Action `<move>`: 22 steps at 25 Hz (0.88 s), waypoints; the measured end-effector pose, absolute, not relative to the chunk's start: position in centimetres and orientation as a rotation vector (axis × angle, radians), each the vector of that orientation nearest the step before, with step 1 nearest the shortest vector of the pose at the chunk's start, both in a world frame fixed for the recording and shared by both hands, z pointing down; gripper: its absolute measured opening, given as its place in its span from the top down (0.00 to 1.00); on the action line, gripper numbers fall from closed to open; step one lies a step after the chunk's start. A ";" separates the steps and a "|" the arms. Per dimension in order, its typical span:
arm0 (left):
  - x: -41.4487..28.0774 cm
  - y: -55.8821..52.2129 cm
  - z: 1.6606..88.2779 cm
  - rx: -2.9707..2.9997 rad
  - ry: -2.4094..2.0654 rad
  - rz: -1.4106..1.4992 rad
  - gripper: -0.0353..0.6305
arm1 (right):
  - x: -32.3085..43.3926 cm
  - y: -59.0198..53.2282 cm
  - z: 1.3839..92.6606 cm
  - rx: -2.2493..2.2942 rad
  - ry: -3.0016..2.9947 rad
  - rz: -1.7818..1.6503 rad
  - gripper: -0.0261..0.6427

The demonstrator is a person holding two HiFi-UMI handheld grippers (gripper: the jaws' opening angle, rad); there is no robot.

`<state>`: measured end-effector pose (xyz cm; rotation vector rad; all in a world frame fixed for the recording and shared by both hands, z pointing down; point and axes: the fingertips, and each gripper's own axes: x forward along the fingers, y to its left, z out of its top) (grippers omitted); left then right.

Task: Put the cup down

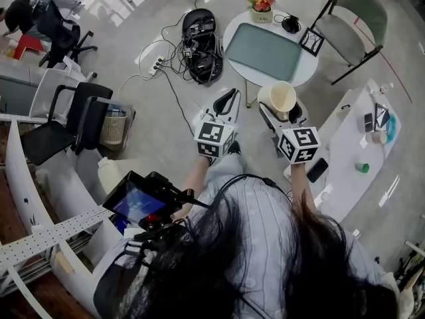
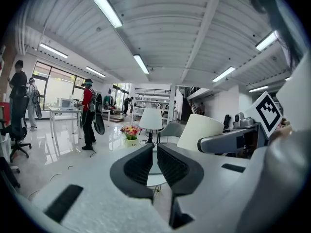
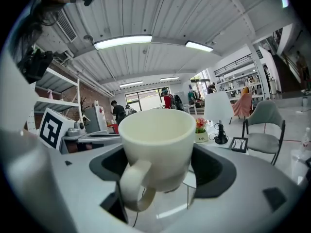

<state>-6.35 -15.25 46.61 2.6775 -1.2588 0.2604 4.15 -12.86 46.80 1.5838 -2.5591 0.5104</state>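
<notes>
A cream cup (image 1: 279, 97) with a handle is held upright in the air, my right gripper (image 1: 284, 115) shut on its body. In the right gripper view the cup (image 3: 158, 140) fills the middle between the dark pads (image 3: 216, 171), its handle towards the camera. It hangs over the floor at the near edge of a round white table (image 1: 302, 72). My left gripper (image 1: 227, 98) is level with it to the left, shut with nothing between its pads (image 2: 138, 166). The left gripper view catches the cup (image 2: 199, 132) and the right gripper's finger (image 2: 228, 140) at its right.
The round table bears a green mat (image 1: 265, 50), a flower pot (image 1: 260, 2), a black object and a small frame. A grey chair (image 1: 352, 25) stands beyond it. A long white table (image 1: 352, 151) lies at the right. Cables and a black bag (image 1: 199, 45) litter the floor; office chairs (image 1: 73, 118) stand left.
</notes>
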 end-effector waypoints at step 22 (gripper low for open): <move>-8.9 -22.3 49.3 2.616 -1.135 0.231 0.92 | 2.1 -19.0 48.5 1.676 -2.450 0.578 0.38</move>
